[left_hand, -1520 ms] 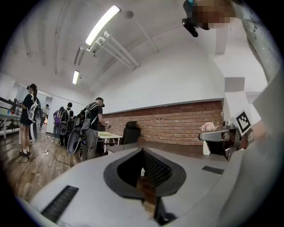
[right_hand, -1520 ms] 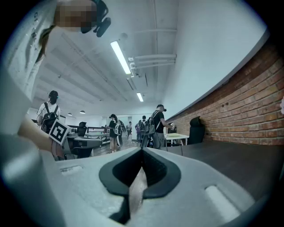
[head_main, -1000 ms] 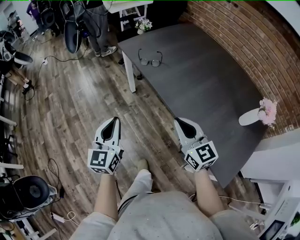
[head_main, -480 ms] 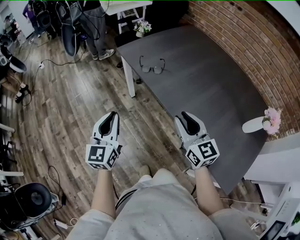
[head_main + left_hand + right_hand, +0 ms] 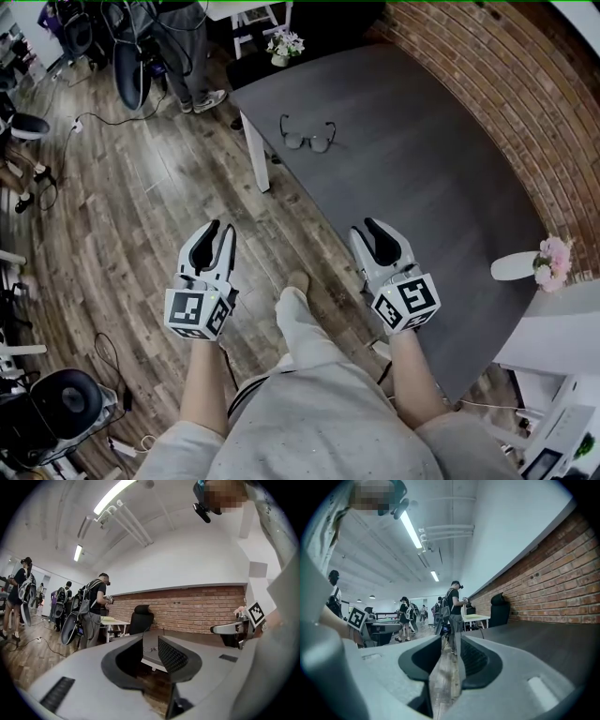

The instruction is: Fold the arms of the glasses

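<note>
Dark grey table, black-framed glasses, red brick wall, brown plank floor (streaky grain)

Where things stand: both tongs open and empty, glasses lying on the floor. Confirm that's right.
Wrong on one point: the glasses lie on the table, not the floor, as the head view shows. The left tongs and right tongs have just been opening and are empty.

The glasses lie on the dark table with their arms open. The left gripper and the right gripper are well apart from them. Their jaws have just been opening, and nothing is between them. A vase stands by the brick wall.
</note>
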`<action>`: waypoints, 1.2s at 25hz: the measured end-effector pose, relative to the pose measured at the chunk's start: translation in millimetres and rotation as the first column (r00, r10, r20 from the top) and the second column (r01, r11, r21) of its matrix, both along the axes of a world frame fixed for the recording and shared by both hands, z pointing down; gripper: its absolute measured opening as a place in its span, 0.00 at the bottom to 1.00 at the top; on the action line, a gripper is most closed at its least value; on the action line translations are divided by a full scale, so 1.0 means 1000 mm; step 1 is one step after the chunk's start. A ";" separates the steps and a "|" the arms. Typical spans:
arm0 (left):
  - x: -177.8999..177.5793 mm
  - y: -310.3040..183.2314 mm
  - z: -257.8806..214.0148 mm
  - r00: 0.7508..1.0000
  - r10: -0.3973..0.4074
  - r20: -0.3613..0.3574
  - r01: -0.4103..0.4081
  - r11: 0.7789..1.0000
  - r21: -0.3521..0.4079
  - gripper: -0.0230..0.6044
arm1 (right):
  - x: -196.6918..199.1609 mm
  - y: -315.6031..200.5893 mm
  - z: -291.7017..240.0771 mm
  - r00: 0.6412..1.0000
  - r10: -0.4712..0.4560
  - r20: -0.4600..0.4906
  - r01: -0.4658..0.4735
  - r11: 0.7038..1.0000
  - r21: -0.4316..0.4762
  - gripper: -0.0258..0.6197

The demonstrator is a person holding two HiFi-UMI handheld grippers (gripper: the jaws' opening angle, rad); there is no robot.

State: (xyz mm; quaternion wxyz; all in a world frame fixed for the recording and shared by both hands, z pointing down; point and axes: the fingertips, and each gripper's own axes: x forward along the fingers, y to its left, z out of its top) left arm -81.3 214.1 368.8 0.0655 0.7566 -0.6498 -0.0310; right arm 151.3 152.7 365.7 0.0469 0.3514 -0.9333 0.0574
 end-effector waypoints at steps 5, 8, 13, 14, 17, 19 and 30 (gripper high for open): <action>-0.010 -0.046 0.002 0.999 0.048 0.017 -0.048 0.999 -0.004 0.19 | -0.023 -0.048 0.004 1.000 -0.001 0.004 0.002 1.000 -0.009 0.24; -0.016 -0.077 0.006 0.998 0.065 0.017 -0.065 0.998 -0.010 0.19 | -0.035 -0.077 0.009 1.000 -0.010 0.000 0.010 1.000 -0.018 0.24; -0.026 -0.121 0.022 0.996 0.090 0.004 -0.090 0.995 -0.039 0.19 | -0.053 -0.119 0.019 0.999 -0.016 -0.028 0.016 0.999 -0.031 0.24; -0.028 -0.129 0.025 0.996 0.093 -0.003 -0.093 0.995 -0.042 0.19 | -0.056 -0.127 0.021 0.999 -0.017 -0.033 0.016 0.999 -0.035 0.24; -0.031 -0.156 0.032 0.995 0.102 -0.022 -0.103 0.993 -0.051 0.20 | -0.061 -0.150 0.031 0.999 -0.017 -0.049 0.015 0.999 -0.050 0.25; -0.029 -0.174 0.036 0.993 0.117 -0.026 -0.118 0.991 -0.059 0.22 | -0.062 -0.164 0.035 0.998 -0.014 -0.054 0.011 0.998 -0.059 0.25; -0.020 -0.255 0.053 0.980 0.199 -0.014 -0.200 0.975 -0.094 0.24 | -0.073 -0.228 0.049 0.998 0.017 -0.056 -0.021 0.996 -0.086 0.26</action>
